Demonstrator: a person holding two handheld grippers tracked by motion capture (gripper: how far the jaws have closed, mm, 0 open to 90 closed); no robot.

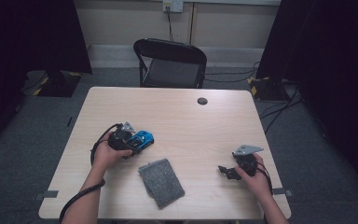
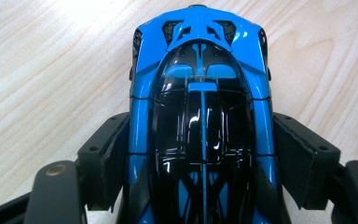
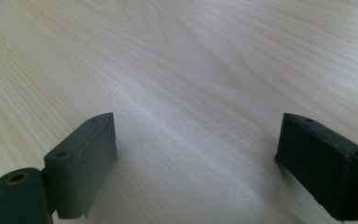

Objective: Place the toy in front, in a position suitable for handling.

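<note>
Your left gripper (image 1: 131, 140) is resting low over the left half of the table (image 1: 186, 116), and the blue and black toy car (image 2: 200, 116) is lying lengthwise between its fingers (image 2: 103, 156). In the left gripper view the car is running straight up the middle, one end pointing away from you and the other end tucked down between the two fingers. The finger on the left of that view is sitting right against the car's blue flank. The finger on the right of it is standing just beside the other flank, and you cannot tell whether it is touching. So the fingers are wide apart and flanking the car closely, but a firm grip is not showing. In the high view the car (image 1: 143, 138) is sitting on the table, sticking out from the gripper toward the table's centre.

Just toward you and a little to the right of the car, a grey cloth (image 1: 161, 182) is lying flat on the table, apart from the car.

Your right gripper (image 1: 227, 171) is hovering near the table's right edge, well apart from the car. Its fingers (image 3: 86, 161) are standing wide open over bare wood.
</note>
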